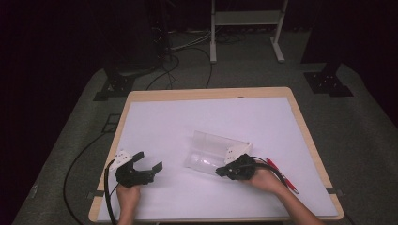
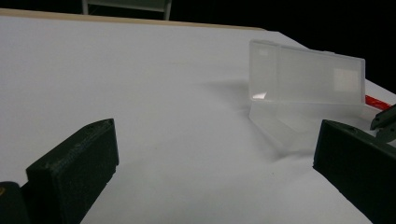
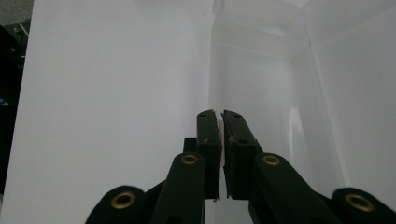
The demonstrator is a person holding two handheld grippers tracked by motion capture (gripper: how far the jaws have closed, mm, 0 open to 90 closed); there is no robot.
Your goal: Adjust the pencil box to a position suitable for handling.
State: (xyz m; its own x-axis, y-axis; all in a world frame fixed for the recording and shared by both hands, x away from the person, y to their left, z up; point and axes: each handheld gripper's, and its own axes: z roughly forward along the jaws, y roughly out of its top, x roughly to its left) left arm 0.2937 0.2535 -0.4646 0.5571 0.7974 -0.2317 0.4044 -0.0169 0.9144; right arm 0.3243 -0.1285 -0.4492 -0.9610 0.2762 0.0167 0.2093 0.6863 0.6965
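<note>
The right claw (image 3: 221, 122) pinches the thin wall of the clear plastic box (image 1: 213, 151) near the desk's (image 1: 155, 117) front edge, likely light, slick and flexible, while the left claw (image 1: 149, 162) gapes empty.

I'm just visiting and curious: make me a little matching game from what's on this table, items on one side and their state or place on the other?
Items:
1. left gripper
2. right gripper
3. clear box
4. red pen

States:
A. lying right of the person's right hand
B. open, holding nothing
C. lid open
D. shut on the box's wall

Pairs: 1-B, 2-D, 3-C, 4-A
</note>
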